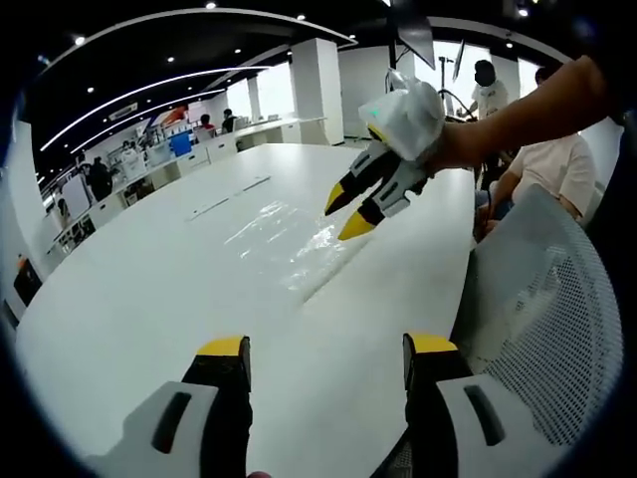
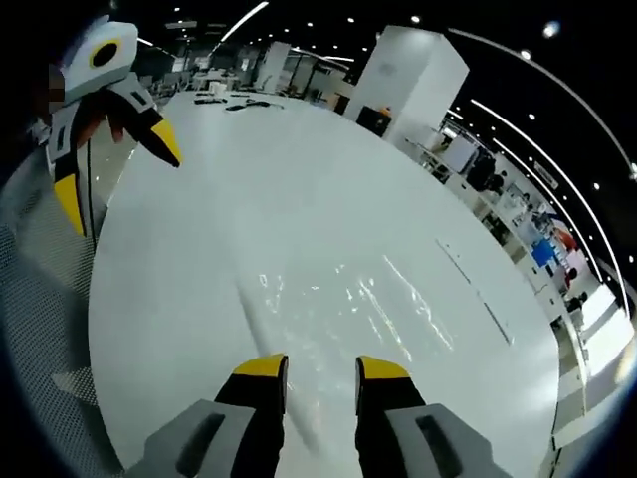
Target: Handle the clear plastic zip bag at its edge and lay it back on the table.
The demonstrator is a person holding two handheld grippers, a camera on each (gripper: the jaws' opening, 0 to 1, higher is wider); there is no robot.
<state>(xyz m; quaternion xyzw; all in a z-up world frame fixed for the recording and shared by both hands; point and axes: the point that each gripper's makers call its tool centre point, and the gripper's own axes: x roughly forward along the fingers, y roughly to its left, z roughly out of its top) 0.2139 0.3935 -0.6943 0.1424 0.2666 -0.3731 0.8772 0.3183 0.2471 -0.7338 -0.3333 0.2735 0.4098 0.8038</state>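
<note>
Left gripper view first: the left gripper [image 1: 323, 358] rises from the bottom edge, its yellow-tipped fingers [image 1: 225, 348] spread wide with nothing between them, hovering over the white surface [image 1: 129, 299]. Just above centre of the frame lies the clear zip bag [image 1: 284, 237], flat on the surface and given away mostly by glare and a few creases. Further right, in the upper right of the frame, the right gripper [image 1: 344, 211] comes in on a person's arm [image 1: 528, 110], tips parted and pointed down at the bag's right-hand edge, close to it; whether they touch the plastic I cannot tell. A mesh chair back [image 1: 547, 309] sits at lower right.

Over to the right gripper view: the left gripper [image 2: 119, 174] hangs in the upper left corner, well apart from the bag. At centre, the bag [image 2: 348, 299] lies flat and shiny on the surface [image 2: 299, 149], just beyond the right gripper [image 2: 320, 368], whose fingers [image 2: 264, 366] stand a little apart and hold nothing.

My read: this bag is featherlight, limp and slick. It will sag and flutter once lifted, and thin film hugs a smooth top. The best hold looks like the near edge, or the stiffer zip strip if it can be found, pinched low and shallow.
</note>
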